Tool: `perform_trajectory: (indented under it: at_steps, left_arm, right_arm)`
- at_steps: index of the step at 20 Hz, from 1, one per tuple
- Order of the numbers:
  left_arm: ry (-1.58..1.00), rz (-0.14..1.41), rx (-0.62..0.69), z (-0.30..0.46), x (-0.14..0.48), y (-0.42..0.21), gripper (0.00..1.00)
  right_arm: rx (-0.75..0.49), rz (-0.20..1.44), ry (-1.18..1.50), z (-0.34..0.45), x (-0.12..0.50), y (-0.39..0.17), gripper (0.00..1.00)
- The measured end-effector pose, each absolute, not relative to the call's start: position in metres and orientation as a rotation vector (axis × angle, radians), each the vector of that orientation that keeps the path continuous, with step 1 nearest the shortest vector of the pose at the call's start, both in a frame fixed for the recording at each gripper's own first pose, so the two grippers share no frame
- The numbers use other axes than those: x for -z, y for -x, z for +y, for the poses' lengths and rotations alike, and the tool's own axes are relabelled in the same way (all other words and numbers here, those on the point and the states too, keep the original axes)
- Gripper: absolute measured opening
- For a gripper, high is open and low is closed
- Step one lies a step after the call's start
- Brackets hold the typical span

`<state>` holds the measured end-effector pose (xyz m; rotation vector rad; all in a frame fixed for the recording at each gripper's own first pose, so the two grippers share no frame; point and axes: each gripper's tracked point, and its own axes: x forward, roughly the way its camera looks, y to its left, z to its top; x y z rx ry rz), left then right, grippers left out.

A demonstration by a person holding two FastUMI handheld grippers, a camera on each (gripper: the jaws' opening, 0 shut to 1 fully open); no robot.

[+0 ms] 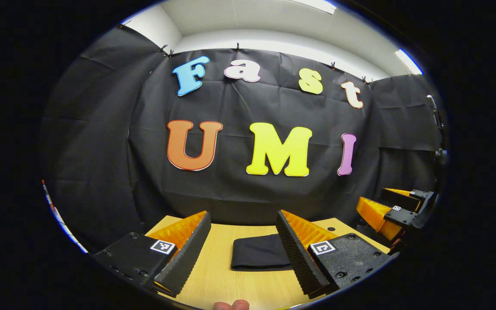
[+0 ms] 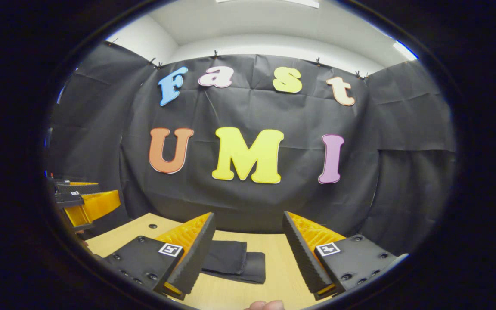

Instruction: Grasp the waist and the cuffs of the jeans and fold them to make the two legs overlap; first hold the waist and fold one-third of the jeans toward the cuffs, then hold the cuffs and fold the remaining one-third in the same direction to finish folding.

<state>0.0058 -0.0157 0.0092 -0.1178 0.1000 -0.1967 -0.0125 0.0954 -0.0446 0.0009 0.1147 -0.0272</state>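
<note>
Claw, left gripper view: the left claw [image 1: 243,252] is seen at the bottom of the frame with its two fingers spread wide apart and nothing held between them.
Jeans, left gripper view: the jeans [image 1: 258,253] are seen as a dark folded bundle lying flat on the surface [image 1: 213,280], low in the frame between the fingers, their right end hidden behind the right finger.
Other claw, left gripper view: the right claw [image 1: 396,211] is seen at the lower right edge; its state cannot be told from here.
Fingertip, left gripper view: a person's fingertip [image 1: 230,305] is seen at the bottom edge.
Claw, right gripper view: the right claw [image 2: 248,254] is seen at the bottom with its fingers held apart and empty.
Jeans, right gripper view: the jeans [image 2: 235,260] lie folded on the surface [image 2: 274,280], low and left of centre, partly behind the left finger.
Other claw, right gripper view: the left claw [image 2: 84,200] is seen at the left edge, well apart from the jeans.
</note>
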Motion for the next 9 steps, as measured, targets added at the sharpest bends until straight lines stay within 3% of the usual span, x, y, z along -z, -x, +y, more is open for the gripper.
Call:
perform_trajectory:
  at_steps: [9]
  left_arm:
    - [0.118, 0.105, 0.211, -0.017, -0.002, -0.012, 0.98]
  right_arm:
    - [0.003, 0.137, 0.025, 0.117, 0.043, 0.011, 0.96]
